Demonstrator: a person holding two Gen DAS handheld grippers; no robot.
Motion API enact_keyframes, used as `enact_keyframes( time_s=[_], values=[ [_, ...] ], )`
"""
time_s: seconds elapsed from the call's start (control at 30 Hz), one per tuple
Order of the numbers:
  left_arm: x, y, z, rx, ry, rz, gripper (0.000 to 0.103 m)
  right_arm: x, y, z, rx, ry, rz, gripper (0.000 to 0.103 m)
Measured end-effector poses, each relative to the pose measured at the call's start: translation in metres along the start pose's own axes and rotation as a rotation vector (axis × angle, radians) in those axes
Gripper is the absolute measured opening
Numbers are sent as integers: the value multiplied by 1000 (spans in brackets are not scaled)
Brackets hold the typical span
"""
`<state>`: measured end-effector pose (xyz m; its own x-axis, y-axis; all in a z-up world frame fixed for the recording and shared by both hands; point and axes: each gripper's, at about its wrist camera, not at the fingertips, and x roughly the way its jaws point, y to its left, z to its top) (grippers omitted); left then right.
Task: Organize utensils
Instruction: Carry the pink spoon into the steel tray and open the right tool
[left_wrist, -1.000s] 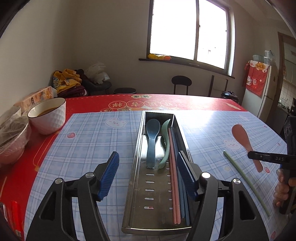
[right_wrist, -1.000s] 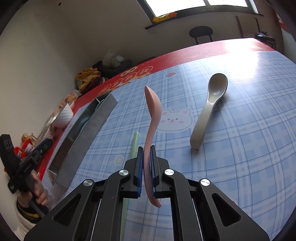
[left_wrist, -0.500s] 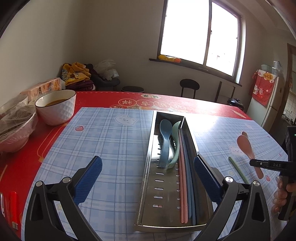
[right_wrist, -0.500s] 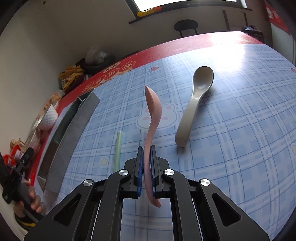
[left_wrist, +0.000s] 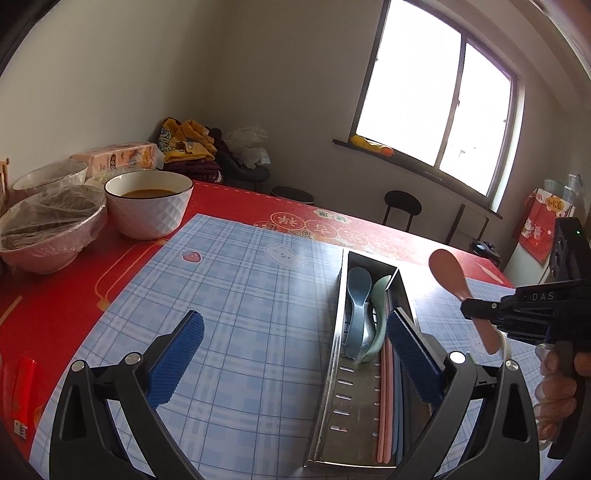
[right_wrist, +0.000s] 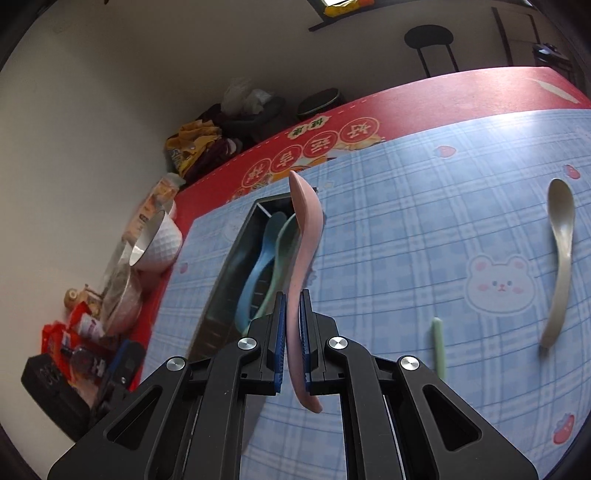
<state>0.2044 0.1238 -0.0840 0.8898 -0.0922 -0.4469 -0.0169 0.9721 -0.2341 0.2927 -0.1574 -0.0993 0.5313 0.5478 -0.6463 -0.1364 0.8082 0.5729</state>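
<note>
Pink spoon (right_wrist: 303, 266): light, stiff, smooth plastic by the look, riding mid-handle in the clenched right gripper (right_wrist: 291, 343) above the steel utensil tray (left_wrist: 334, 373); left gripper (left_wrist: 291, 363) hanging released, holding nothing, over the worktop (left_wrist: 236, 295)

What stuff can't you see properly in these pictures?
- Pink chopsticks in the metal tray: left wrist view, upper ends hidden behind a blue pad of the left tongs.
- Green chopstick: right wrist view, near end hidden behind the right tongs.
- Pink spoon: handle middle covered by their pads.
- Covered bowl: plastic wrap blurs its contents.
</note>
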Motion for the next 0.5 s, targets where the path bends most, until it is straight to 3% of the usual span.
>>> enact_keyframes(
  time_s=[0.27, 0.5],
  values=[
    [-2, 6, 2, -46, -21, -4, 97, 45, 29, 13, 88, 77, -13, 7],
    [-2, 6, 2, -48, -19, -12, 97, 68, 35, 15, 161, 89, -33, 7]
  ],
)
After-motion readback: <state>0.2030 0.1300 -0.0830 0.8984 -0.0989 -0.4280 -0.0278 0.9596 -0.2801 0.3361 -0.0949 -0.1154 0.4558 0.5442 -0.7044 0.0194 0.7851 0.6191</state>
